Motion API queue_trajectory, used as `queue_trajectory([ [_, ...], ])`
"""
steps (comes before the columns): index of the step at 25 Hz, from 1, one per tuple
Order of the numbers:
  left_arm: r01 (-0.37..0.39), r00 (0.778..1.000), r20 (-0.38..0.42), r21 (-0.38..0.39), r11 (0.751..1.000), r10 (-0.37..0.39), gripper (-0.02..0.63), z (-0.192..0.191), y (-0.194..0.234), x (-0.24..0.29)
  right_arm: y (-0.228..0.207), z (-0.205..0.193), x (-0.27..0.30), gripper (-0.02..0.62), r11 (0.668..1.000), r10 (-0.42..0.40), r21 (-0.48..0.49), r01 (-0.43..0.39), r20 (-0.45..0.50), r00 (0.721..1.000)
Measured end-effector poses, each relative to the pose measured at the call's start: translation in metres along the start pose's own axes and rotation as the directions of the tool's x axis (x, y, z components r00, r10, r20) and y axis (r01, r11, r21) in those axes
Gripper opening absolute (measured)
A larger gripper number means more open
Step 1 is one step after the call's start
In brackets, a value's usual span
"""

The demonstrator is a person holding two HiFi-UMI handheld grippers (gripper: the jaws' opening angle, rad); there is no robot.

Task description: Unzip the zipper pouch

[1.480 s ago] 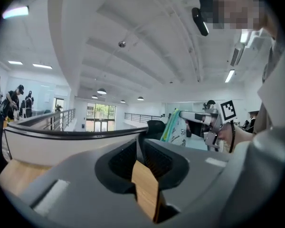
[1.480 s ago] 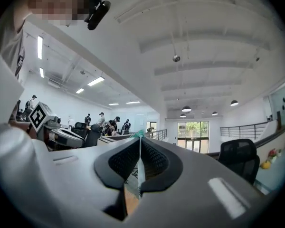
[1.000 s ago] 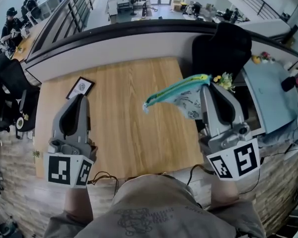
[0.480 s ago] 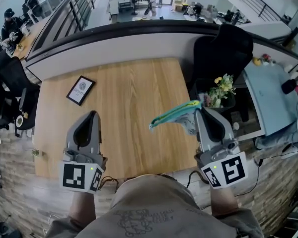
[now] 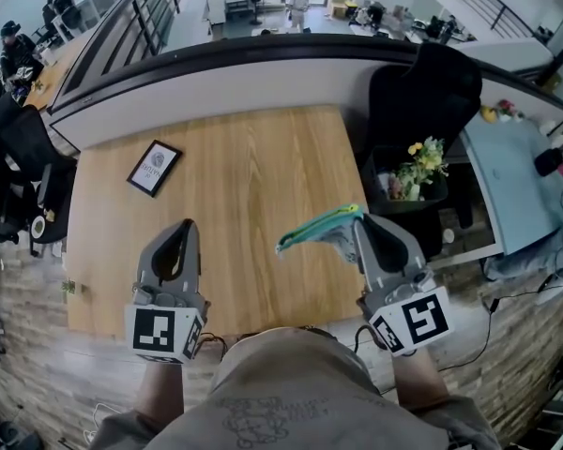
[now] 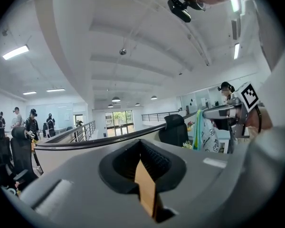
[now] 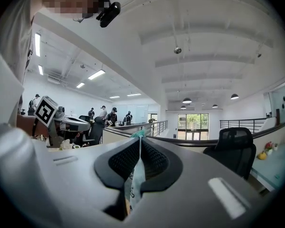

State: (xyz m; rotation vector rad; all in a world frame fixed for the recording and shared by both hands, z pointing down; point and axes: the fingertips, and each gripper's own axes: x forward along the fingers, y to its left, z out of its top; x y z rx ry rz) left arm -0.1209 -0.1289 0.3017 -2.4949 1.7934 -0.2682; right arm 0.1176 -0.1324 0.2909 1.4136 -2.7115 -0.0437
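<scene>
We lower both grippers toward table point(image 5: 253, 157). Right gripper point(image 5: 359, 221) stays clamped on zipper pouch point(image 5: 314, 228), left gripper point(image 5: 188, 223) closed and empty. Unzipping likely not begun.

- Looks down on a pale rectangular wooden tabletop point(image 5: 244, 204), with a small black-framed card point(image 5: 155, 168) lying near its far left corner.
- Meets a curved white half-wall capped with a black rail point(image 5: 263, 68) just beyond the far edge.
- Finds a black office chair point(image 5: 422, 92) at the far right corner, a dark box of yellow flowers point(image 5: 415, 169) beside it, and a pale blue desk point(image 5: 511, 176) further right.
- Shows light plank flooring point(image 5: 38, 382) below.
- Takes in a white beamed ceiling point(image 7: 204, 37) with round pendant lamps point(image 7: 187, 100), strip lights point(image 7: 96, 74) and bright glazed doors point(image 7: 194, 121) at the far end.
</scene>
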Motion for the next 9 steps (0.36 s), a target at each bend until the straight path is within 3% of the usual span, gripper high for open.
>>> queue_trajectory([
  [9,0.010,1.000,-0.011,-0.030,0.999,-0.011,-0.002,-0.0031,0.0020,0.0017,0.0044,-0.0027,0.0084,0.017,1.000,0.004,-0.006,-0.004,-0.011,1.000],
])
